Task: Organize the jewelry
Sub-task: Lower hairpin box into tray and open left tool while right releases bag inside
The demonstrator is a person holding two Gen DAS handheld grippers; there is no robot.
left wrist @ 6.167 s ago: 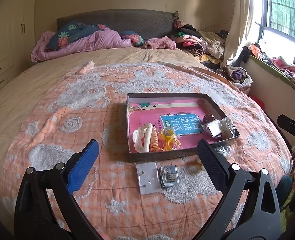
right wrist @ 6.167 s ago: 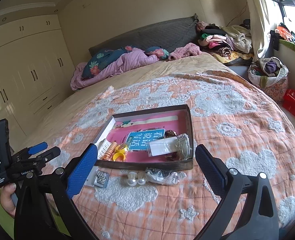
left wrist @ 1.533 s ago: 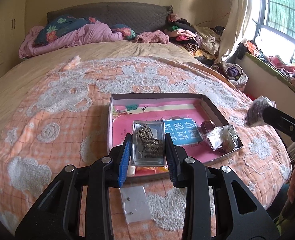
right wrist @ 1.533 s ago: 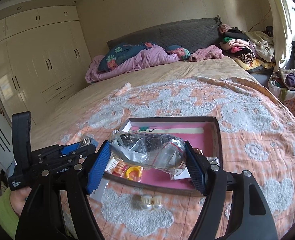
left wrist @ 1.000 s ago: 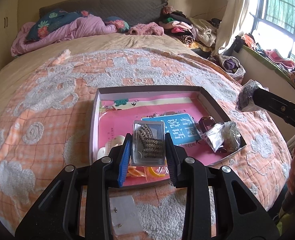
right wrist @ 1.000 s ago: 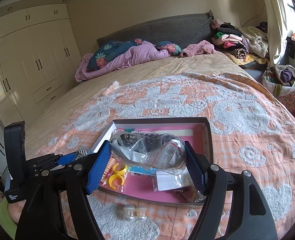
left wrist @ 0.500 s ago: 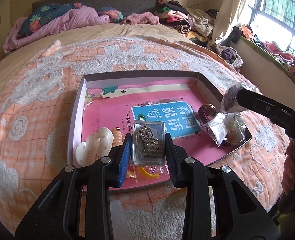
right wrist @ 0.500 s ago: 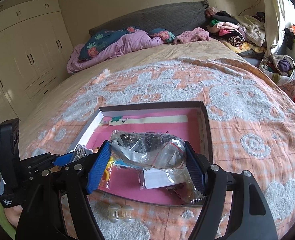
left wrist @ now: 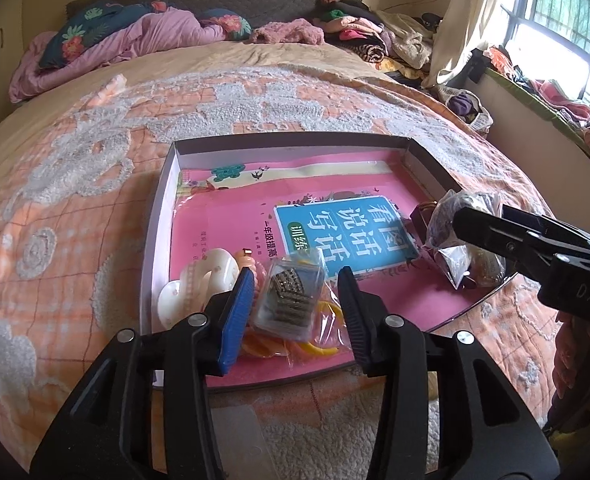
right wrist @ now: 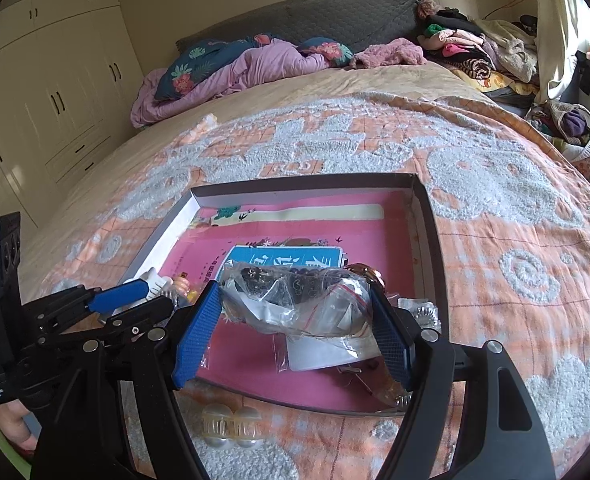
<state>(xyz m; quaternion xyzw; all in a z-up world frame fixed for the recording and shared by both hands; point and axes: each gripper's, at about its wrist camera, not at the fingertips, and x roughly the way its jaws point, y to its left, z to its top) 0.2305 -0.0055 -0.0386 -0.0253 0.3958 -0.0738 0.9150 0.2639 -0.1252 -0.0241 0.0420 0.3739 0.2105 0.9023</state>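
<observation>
Jewelry is collecting in the box [left wrist: 163, 216] at mid-frame, so the sorting is looking roughly half done. A white clip [left wrist: 199, 280], yellow rings [left wrist: 323, 344] and a foil packet [left wrist: 455, 264] are already lying inside on the pink book [left wrist: 335, 236]. The left gripper [left wrist: 295, 312], low in its frame, is standing with its jaws apart; they have just been opening. The clear case [left wrist: 291, 304] of dark beads is sitting tilted between them on the rings, and neither pad is pressing it. The right gripper [right wrist: 295, 328] is clamping a crumpled bag [right wrist: 295, 300] of beads, hanging over the box's lower right part. Outside the box, two pearl pieces [right wrist: 231, 426] are waiting at the bottom of the right view, and a flat packet [left wrist: 239, 440] is lying at the bottom of the left view. So the bag, the pearls and that packet are probably left to go.

Half a second earlier the case was standing upright, squeezed between the left pads; now it is freed and leaning. The bag was hanging higher above the box then, in the same grip.
</observation>
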